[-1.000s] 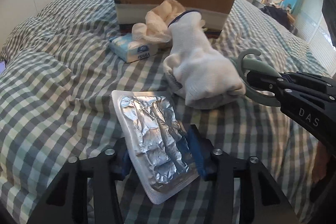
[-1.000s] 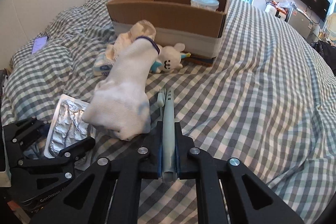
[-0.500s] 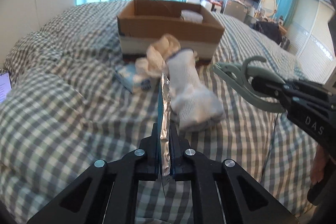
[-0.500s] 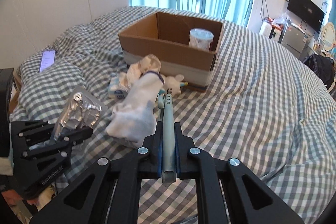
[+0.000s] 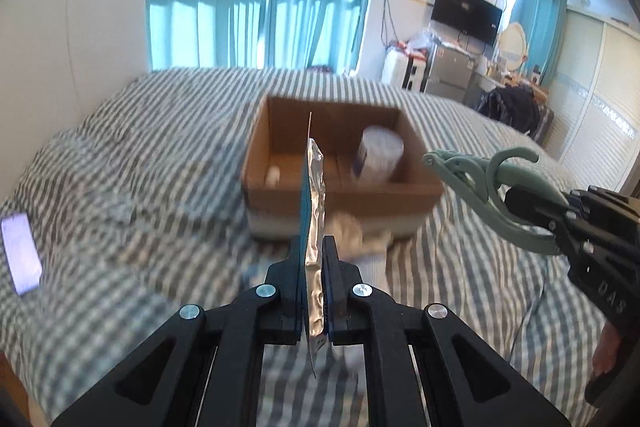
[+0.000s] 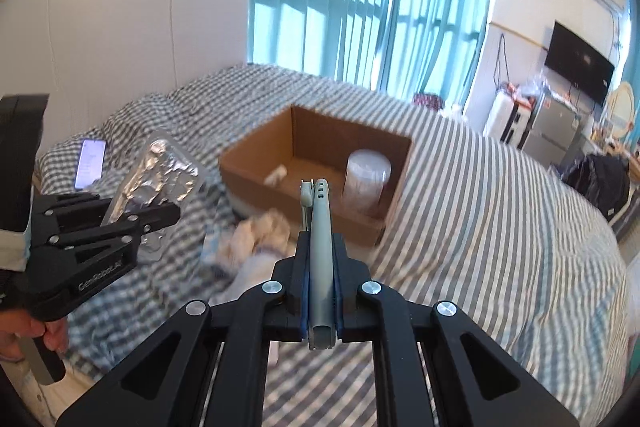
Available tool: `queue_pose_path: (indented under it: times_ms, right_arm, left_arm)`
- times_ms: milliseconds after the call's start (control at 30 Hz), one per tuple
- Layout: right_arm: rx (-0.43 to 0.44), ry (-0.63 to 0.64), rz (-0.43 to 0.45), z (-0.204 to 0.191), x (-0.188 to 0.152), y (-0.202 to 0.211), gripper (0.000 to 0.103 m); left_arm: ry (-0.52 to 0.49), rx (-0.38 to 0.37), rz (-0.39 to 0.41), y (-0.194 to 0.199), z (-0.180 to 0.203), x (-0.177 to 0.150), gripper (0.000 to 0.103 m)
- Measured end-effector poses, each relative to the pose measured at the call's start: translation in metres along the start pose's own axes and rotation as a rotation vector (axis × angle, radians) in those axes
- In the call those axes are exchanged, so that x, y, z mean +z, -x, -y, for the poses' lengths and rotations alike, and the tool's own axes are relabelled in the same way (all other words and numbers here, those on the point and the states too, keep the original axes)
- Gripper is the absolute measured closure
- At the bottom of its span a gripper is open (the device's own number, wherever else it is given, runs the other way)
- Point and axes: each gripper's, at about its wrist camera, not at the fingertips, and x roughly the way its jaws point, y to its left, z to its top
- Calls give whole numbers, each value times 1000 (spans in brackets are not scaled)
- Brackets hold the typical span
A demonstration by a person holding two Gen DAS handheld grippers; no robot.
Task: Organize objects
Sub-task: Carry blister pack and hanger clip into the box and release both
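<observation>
My left gripper [image 5: 314, 259] is shut on a silver foil blister pack [image 5: 315, 195], held edge-on in the air in front of the cardboard box [image 5: 340, 195]. The pack also shows in the right wrist view [image 6: 160, 183]. My right gripper [image 6: 320, 259] is shut on a grey-green plastic clip [image 6: 320, 227], also seen in the left wrist view [image 5: 488, 183], raised above the bed near the box [image 6: 320, 163]. A clear tub [image 6: 366, 179] and a small white item [image 6: 276, 175] lie in the box.
White socks and cloth [image 6: 260, 235] lie on the checked bed [image 6: 480, 207] in front of the box. A lit phone [image 5: 20, 251] lies at the bed's left. Curtains, a TV and furniture stand beyond the bed.
Both grippers have risen well above the bed and moved toward the box with their loads. The pack turned from flat to edge-on. The box's inside now shows.
</observation>
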Motion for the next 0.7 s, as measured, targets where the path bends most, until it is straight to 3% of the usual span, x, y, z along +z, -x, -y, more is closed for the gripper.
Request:
queue_pose_path:
  times_ms: [267, 467, 700]
  right_arm:
    - [-10, 33, 57, 6, 67, -39, 95]
    - [11, -3, 51, 20, 102, -92, 95]
    - [15, -42, 53, 44, 124, -155, 95]
  left_arm:
    - [-9, -26, 76, -42, -11, 77, 95]
    - [-33, -38, 73, -96, -19, 118, 95]
    - [-95, -38, 47, -154, -21, 133, 95]
